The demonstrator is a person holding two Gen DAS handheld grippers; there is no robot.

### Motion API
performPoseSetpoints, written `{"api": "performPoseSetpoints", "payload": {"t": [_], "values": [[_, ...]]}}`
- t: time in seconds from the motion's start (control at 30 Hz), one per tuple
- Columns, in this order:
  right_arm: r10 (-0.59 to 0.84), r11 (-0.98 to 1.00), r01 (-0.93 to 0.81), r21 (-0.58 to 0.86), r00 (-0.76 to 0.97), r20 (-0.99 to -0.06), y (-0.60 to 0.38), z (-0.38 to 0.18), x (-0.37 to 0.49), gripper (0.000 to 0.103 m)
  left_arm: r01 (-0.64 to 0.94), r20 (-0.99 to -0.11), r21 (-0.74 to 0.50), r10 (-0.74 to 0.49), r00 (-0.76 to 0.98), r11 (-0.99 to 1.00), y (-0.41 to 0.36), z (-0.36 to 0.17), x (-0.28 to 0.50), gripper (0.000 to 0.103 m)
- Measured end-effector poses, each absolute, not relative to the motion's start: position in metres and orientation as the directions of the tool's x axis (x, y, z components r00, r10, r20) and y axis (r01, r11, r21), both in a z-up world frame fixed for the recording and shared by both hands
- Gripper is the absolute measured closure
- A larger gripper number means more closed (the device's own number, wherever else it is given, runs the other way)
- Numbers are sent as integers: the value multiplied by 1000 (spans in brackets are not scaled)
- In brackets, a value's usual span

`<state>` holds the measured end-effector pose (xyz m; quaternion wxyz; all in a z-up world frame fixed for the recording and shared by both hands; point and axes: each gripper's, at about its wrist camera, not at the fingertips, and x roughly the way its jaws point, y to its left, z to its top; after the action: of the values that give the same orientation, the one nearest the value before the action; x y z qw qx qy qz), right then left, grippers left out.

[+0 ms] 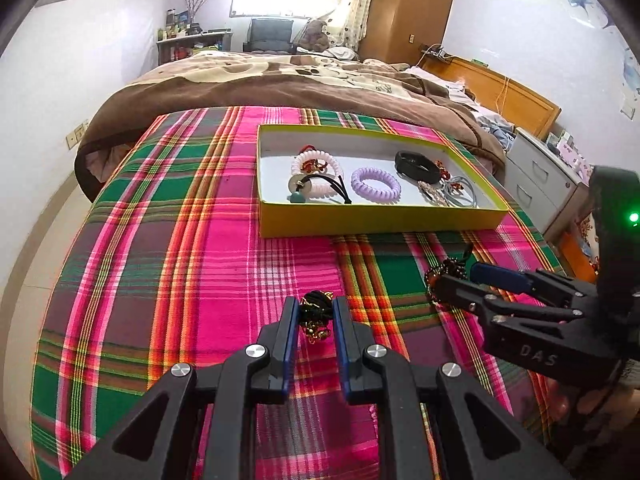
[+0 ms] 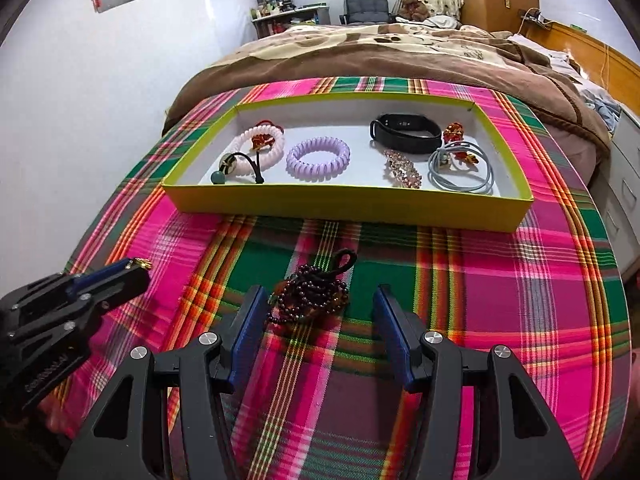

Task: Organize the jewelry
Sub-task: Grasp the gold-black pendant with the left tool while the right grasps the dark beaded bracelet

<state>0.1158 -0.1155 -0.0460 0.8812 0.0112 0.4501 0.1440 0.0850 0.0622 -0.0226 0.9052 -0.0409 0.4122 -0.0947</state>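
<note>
My left gripper [image 1: 316, 307] is shut on a black hair tie with gold charms [image 1: 316, 312], low over the plaid cloth. It also shows in the right wrist view [image 2: 132, 268], at the left. My right gripper [image 2: 320, 300] is open around a dark bead bracelet [image 2: 310, 296] that lies on the cloth between its fingers. The right gripper also shows in the left wrist view [image 1: 456, 276], with the beads [image 1: 448, 270] at its tips. The yellow-green box [image 2: 344, 206] stands beyond, holding a purple coil tie [image 2: 318, 158], a black band [image 2: 406, 132], a white coil tie [image 2: 262, 140] and other pieces.
The plaid cloth [image 2: 500, 280] covers a round table. A bed with a brown blanket [image 2: 380, 56] lies behind the box. A grey drawer cabinet [image 1: 536, 176] stands to the right. The box [image 1: 380, 220] sits at the table's far side.
</note>
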Motion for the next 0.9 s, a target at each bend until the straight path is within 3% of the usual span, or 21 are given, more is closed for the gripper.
{"api": "performPoseSetpoints", "payload": {"t": [0.23,0.3,0.47,0.6,0.9], "values": [[249,964,-221,147,565,-787,-113,-48,119,48,150,-742,-149,-210,637,978,61,-22,87,86],[237,967,-214,137,570,-787,-111,-48,119,63,150,-743,-152,-213,634,977,61,-22,88,86],[225,970,-203,130,574,-787,-112,-48,118,67,153,-746,-152,-215,630,977,57,-23,89,86],[228,971,-191,142,579,-783,-116,-48,117,80,158,-745,-148,-215,631,976,53,-23,88,86],[245,968,-195,159,590,-769,-121,-44,112,85,156,-741,-135,-204,640,978,49,-19,83,86]]}}
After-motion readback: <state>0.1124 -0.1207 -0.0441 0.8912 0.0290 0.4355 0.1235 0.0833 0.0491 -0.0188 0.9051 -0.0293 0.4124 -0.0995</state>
